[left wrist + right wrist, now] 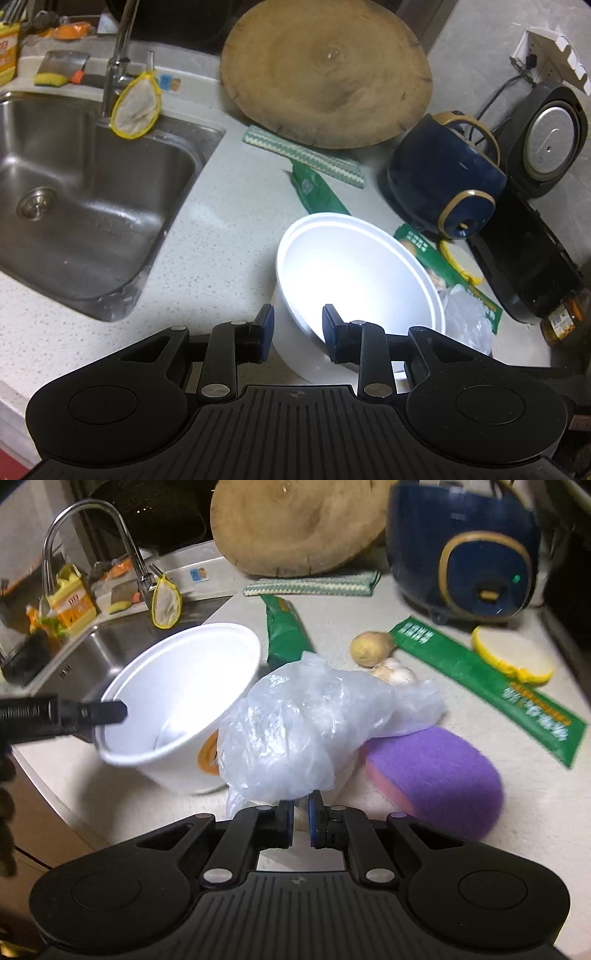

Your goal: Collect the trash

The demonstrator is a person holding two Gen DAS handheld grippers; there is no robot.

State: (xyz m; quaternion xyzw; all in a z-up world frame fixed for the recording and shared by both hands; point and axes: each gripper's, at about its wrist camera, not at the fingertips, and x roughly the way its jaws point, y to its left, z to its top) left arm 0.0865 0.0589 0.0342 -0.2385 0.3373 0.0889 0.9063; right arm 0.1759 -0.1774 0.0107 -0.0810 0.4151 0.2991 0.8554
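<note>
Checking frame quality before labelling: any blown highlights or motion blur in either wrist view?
Left wrist view: the white foam bowl is blown out inside by glare; the rest is sharp. Right wrist view: motion blur smears the purple sponge and dark blue rice cooker; fisheye bends both frames' edges.

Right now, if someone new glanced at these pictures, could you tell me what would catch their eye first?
Probably the tilted white paper bowl near the steel sink, its rim between the left gripper jaws. Next, the crumpled clear plastic bag pinched in the right gripper, beside a purple sponge. Behind them, a big round wooden chopping board leans on the wall.
</note>
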